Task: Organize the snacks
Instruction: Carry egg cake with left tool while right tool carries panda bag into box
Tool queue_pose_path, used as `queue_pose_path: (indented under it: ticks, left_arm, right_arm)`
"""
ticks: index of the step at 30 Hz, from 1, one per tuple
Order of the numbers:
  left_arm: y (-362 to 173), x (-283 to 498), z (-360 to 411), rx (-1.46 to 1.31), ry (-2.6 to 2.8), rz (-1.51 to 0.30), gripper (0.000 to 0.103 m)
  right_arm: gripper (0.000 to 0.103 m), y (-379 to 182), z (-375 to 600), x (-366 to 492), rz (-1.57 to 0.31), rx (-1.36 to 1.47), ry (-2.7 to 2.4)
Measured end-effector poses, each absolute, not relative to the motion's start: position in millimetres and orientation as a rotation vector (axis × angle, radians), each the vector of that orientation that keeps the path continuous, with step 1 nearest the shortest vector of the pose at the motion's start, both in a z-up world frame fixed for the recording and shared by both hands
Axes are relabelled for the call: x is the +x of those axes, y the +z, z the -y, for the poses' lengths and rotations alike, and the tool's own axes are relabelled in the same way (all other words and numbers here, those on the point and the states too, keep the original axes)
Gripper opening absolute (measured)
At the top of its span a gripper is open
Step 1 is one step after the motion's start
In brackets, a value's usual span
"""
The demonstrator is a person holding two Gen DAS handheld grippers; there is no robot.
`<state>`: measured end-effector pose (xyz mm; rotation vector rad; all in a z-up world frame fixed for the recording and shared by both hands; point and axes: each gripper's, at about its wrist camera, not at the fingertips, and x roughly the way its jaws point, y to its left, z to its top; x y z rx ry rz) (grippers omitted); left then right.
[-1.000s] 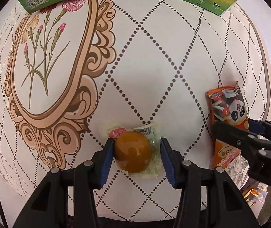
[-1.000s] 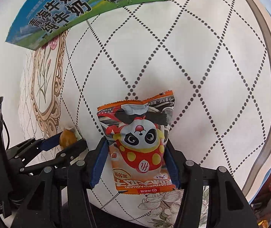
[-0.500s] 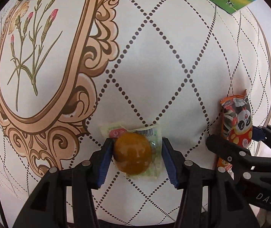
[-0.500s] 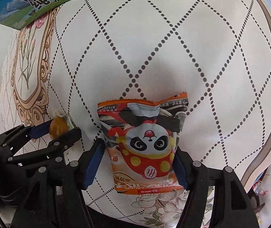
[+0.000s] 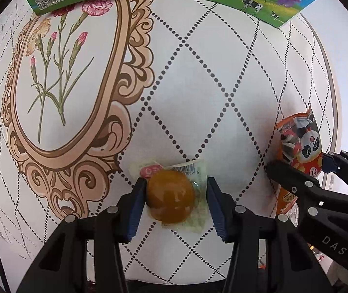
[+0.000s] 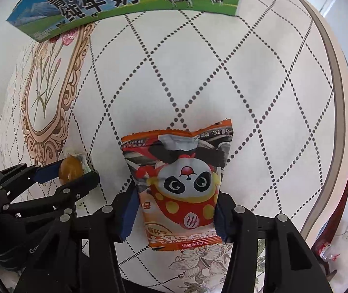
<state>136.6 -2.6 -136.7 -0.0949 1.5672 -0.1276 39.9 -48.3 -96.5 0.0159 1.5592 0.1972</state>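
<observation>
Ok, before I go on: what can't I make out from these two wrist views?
- Milk carton: top cut off by the frame edge in both views.
- Panda snack bag: sides covered by the right gripper; in the left view, its lower part is behind that gripper.
- Wrapped orange snack in the left gripper: label print too small.

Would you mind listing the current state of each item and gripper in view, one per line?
Left gripper: shut on the wrapped egg.
Wrapped egg: sealed in clear plastic, between blue pads.
Right gripper: jaws have just been closing, pinching the panda snack bag.
Panda snack bag: sealed, creased.
Milk carton: lying flat on the tablecloth.
</observation>
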Motion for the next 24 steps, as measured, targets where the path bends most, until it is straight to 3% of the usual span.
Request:
queue_pose_path:
  ticks: [11, 24]
  left_arm:
    - [-84.9, 145.8, -16.0, -0.118, -0.152, -1.476, 0.046]
    - [47.6, 229.7, -42.7, -0.035, -0.184, -1.241, 0.046]
  right_arm:
    - [0.054, -44.8, 20.4, 53.9, -1.408, -0.21, 0.256]
    - [0.054, 89.8, 24.5, 139.4, -1.193, -0.157, 0.331]
